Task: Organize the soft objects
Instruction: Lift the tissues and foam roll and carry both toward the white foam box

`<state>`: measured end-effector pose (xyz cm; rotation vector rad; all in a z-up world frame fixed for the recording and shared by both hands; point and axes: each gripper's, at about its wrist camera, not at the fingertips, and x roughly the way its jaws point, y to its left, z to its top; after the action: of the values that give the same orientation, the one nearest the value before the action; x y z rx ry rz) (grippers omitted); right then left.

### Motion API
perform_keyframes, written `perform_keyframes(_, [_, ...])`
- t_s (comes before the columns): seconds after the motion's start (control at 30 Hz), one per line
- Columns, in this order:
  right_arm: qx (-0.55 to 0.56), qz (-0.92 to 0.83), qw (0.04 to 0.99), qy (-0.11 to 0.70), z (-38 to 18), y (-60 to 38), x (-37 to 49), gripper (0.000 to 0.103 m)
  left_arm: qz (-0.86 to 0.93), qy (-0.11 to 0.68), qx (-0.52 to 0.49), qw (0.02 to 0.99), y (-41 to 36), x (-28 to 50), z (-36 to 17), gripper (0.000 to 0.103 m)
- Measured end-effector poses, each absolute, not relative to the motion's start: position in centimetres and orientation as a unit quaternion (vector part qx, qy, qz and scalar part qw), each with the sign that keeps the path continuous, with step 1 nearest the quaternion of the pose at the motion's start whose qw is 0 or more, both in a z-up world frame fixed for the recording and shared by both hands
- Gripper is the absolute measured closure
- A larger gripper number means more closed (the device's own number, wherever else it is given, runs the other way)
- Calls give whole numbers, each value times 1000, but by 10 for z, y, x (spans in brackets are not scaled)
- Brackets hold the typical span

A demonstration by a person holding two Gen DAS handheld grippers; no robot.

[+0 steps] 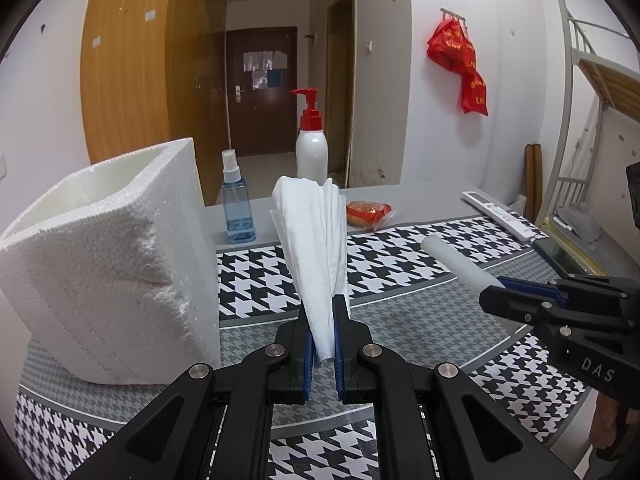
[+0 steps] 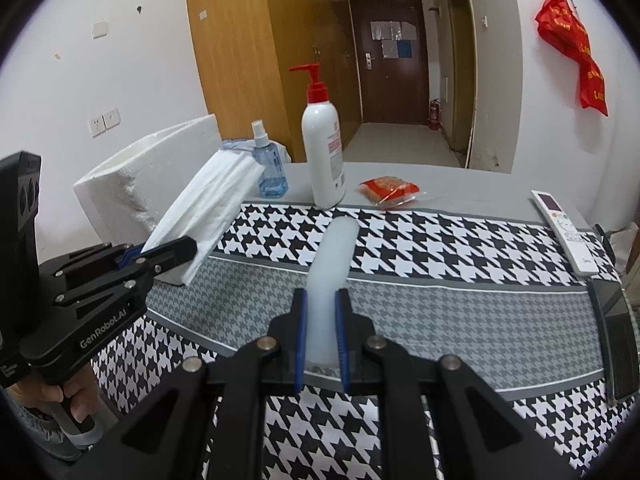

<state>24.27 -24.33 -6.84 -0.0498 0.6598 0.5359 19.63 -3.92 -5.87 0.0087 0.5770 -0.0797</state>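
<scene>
The left gripper [image 1: 322,316] is clenching a folded tissue stack [image 1: 316,248] above the desk's left side, beside the foam box [image 1: 108,248]; the right gripper [image 2: 321,312] is gripping a white foam tube [image 2: 334,264].

The left gripper [image 1: 322,344] is black with blue pads inside its two fingers and round silver screws on its arms. At the lower left of the right wrist view it says "GenRobot.AI" in white, and a bare hand [image 2: 66,398] shows below. The right gripper [image 2: 321,332] looks the same, with "DAS" in white letters.
</scene>
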Motion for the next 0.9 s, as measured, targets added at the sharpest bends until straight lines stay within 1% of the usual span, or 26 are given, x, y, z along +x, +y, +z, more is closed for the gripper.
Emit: perform_keyframes(0.9, [-17, 267, 930, 254, -26, -250, 215, 86, -40, 221, 19, 974, -37, 155, -13, 94])
